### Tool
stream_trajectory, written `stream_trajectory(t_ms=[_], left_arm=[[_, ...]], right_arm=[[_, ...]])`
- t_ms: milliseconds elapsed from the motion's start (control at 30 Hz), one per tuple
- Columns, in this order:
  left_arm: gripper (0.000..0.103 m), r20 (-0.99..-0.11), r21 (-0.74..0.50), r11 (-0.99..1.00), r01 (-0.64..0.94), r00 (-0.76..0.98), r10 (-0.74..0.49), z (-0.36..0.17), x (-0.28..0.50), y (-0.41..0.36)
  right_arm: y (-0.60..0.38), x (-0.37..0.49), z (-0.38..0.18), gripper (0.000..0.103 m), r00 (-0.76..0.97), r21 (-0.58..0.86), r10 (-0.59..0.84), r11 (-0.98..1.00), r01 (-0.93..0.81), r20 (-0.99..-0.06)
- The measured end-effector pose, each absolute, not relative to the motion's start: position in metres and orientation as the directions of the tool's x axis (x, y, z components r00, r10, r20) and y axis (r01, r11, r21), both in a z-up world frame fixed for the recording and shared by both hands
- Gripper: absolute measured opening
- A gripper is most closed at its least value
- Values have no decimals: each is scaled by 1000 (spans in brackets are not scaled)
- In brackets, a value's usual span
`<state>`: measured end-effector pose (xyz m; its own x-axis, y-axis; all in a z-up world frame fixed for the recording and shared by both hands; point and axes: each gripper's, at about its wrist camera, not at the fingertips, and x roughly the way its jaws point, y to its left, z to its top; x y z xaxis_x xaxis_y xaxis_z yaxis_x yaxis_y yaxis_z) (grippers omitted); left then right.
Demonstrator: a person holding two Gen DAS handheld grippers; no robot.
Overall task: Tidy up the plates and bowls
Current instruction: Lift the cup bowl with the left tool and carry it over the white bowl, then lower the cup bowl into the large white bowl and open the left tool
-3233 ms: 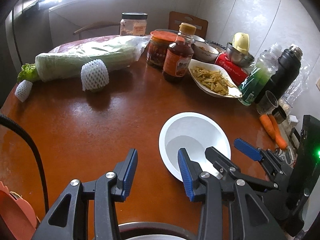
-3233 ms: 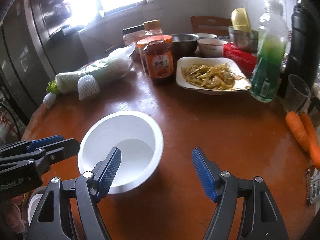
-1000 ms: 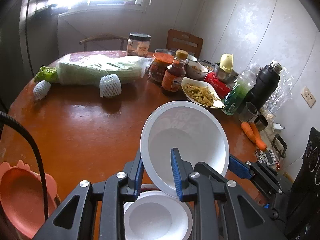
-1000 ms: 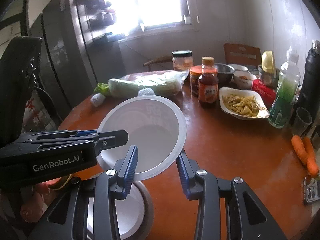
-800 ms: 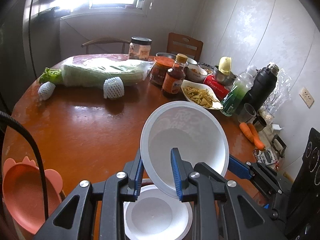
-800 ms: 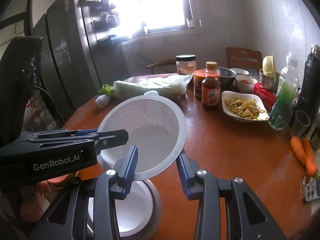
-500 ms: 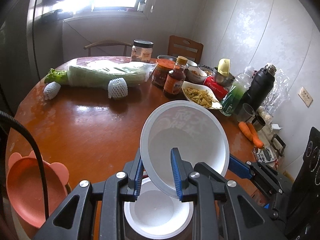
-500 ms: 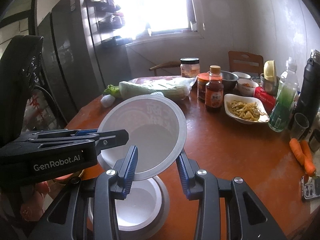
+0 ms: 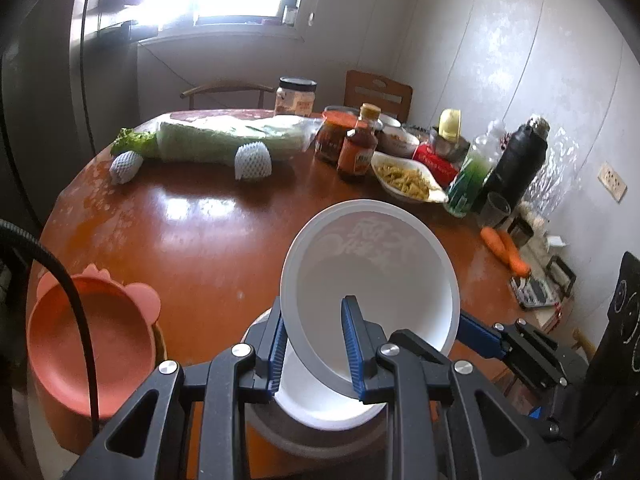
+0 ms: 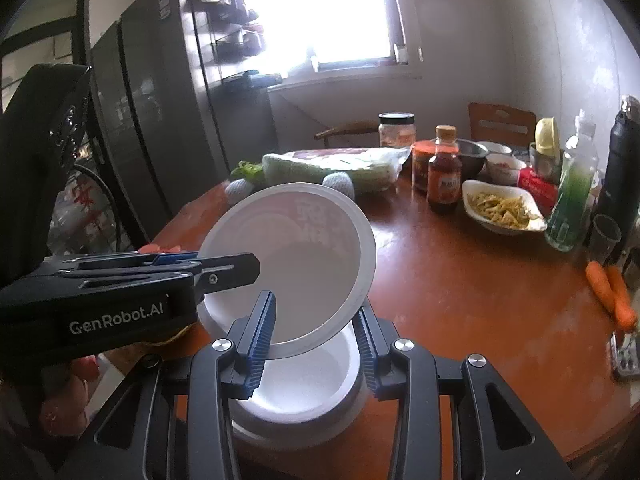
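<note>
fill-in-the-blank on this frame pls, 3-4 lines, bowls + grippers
1. Both grippers are clamped on the rim of the same ____ bowl.
2. That bowl is tilted above a second white bowl, which sits on the ____.
3. The left gripper has one finger inside the held bowl and one ____ it.
4. The pink plate lies at the table's ____ edge in the left wrist view.

Missing words: white; table; outside; left

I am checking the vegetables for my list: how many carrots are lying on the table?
2. One carrot and a second carrot lie side by side near the right edge of the table, in front of the clear cup. Others may be hidden.
</note>
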<state>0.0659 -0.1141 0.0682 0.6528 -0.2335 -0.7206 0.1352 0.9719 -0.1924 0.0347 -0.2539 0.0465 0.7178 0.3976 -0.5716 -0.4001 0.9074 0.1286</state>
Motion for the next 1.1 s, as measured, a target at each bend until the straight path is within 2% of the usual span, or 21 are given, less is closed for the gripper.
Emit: stream_trajectory(t_ms=[600, 1100], left_arm=[[27, -788, -181, 971, 153, 569, -236, 27, 57, -115], [27, -803, -163, 977, 137, 557, -212, 12, 59, -113]], right_arm=[[-251, 19, 12, 41, 671, 144, 377, 915, -377, -639], [-244, 25, -3, 42, 649, 137, 358, 921, -366, -671]])
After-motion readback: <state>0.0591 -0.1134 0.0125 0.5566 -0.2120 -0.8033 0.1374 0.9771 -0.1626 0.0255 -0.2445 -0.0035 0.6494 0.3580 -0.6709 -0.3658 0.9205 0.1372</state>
